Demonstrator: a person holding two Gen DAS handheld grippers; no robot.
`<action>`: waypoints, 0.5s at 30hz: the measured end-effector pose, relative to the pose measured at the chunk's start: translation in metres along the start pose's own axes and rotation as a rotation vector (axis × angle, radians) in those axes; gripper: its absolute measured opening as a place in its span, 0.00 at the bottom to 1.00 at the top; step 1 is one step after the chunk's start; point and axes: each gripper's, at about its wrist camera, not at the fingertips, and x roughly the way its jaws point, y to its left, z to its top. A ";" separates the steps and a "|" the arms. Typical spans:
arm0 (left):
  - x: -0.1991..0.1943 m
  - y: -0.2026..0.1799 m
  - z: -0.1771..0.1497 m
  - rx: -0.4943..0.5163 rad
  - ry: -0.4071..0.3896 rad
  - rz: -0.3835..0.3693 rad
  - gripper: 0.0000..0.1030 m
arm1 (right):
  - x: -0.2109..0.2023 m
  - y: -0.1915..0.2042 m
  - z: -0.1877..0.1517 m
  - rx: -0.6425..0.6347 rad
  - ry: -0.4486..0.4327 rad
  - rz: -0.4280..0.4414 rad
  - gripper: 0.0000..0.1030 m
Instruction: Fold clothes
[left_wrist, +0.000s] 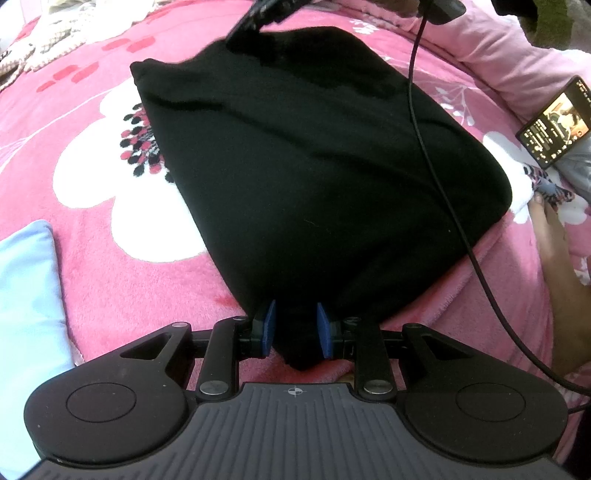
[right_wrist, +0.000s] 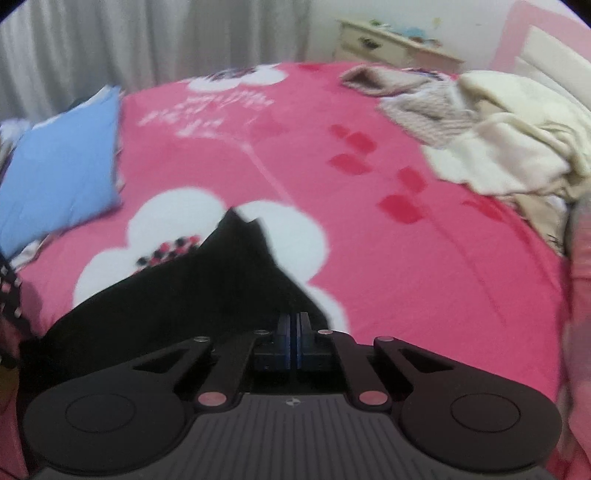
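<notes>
A black garment (left_wrist: 314, 147) lies folded into a rough rectangle on a pink flowered blanket (left_wrist: 92, 277). My left gripper (left_wrist: 295, 328) is at its near edge, the blue pads shut on a bunch of the black cloth. At the garment's far edge, the right gripper (left_wrist: 255, 18) shows as a dark blur. In the right wrist view the right gripper (right_wrist: 293, 332) has its pads pressed together just above the black garment (right_wrist: 184, 288), which peaks beyond the fingertips. No cloth shows between those pads; a thin pinched edge cannot be ruled out.
A lit phone (left_wrist: 554, 122) lies on the bed at the right, with a person's hand (left_wrist: 554, 251) below it. A black cable (left_wrist: 417, 110) crosses the garment. A blue pillow (right_wrist: 62, 177) lies left, a pile of cream clothes (right_wrist: 498, 140) right, a nightstand (right_wrist: 391, 44) behind.
</notes>
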 end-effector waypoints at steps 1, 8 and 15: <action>0.000 0.000 0.000 0.000 0.000 -0.001 0.24 | 0.001 -0.002 -0.001 0.007 0.002 -0.010 0.02; -0.001 0.000 -0.002 -0.002 -0.003 0.001 0.24 | 0.013 -0.016 -0.007 0.088 0.032 -0.071 0.05; -0.001 0.000 -0.001 0.000 -0.001 0.000 0.24 | 0.005 -0.052 -0.008 0.307 -0.016 -0.187 0.21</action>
